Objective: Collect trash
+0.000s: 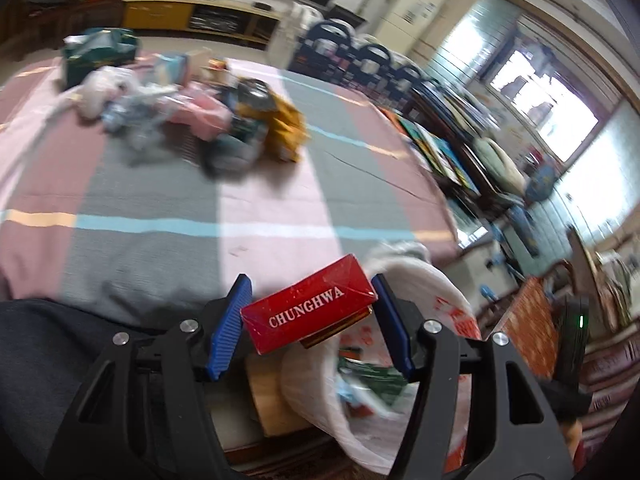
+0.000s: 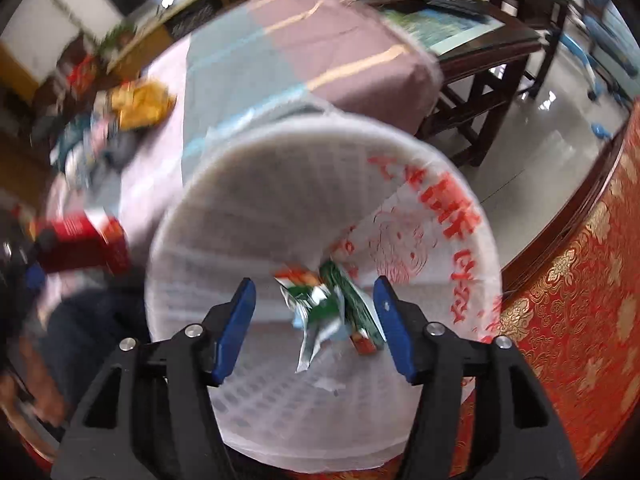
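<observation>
Tongs point(image 1: 310, 320) grip red carton point(image 1: 308, 306) beside bag point(image 2: 320, 184).

The right gripper point(image 2: 314, 312) hangs with jaws apart above the bag-lined white bin point(image 2: 248, 200); crumpled green wrappers point(image 2: 324, 308) lie inside, a red carton point(image 2: 86, 244) at left

One red pack point(image 1: 310, 304), one bin point(image 2: 280, 184)

White capitals reading "CHUNGHWA" stand on the red carton point(image 1: 310, 307). Red printed characters on the white bag point(image 2: 448, 208) are unreadable.
</observation>
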Action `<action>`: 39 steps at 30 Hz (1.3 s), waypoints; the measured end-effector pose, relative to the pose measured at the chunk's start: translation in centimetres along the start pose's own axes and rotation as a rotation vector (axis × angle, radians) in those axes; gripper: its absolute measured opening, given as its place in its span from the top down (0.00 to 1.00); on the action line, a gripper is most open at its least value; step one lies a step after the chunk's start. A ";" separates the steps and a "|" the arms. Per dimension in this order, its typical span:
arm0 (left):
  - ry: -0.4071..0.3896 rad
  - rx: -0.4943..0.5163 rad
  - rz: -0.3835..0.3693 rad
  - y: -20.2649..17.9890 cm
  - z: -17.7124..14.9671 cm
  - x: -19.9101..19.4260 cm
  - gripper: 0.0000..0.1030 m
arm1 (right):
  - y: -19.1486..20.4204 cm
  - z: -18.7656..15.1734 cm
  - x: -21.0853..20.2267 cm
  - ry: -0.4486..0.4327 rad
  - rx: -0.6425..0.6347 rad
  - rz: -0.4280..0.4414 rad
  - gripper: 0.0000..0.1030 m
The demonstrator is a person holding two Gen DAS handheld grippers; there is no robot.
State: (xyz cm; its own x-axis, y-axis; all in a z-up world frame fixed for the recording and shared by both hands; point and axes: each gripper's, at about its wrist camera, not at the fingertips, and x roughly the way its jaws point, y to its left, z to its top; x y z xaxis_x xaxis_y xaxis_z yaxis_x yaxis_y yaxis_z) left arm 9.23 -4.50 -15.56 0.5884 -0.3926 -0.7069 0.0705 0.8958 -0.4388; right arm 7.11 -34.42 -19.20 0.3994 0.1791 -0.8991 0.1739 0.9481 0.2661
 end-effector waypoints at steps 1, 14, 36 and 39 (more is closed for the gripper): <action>0.019 0.022 -0.033 -0.8 -0.2 0.4 0.40 | -0.3 0.4 -0.6 -0.028 0.019 -0.008 0.40; 0.240 0.258 -0.199 -7.9 -4.2 6.3 0.13 | -1.2 2.2 -3.3 -0.163 0.083 -0.003 0.36; -0.128 -0.326 0.538 10.7 0.8 -0.8 0.06 | 11.0 0.9 -3.3 -0.258 -0.213 0.019 0.15; -0.127 -0.304 0.538 10.2 0.7 -0.6 0.06 | 11.9 0.8 -2.9 -0.242 -0.226 0.025 0.15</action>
State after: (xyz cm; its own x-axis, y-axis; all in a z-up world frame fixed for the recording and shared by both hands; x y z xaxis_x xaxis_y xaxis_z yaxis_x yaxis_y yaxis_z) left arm 10.20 5.01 -19.20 0.5706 0.1410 -0.8091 -0.4828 0.8545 -0.1916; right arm 8.70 -23.82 -13.13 0.6082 0.1611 -0.7772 -0.0317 0.9833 0.1789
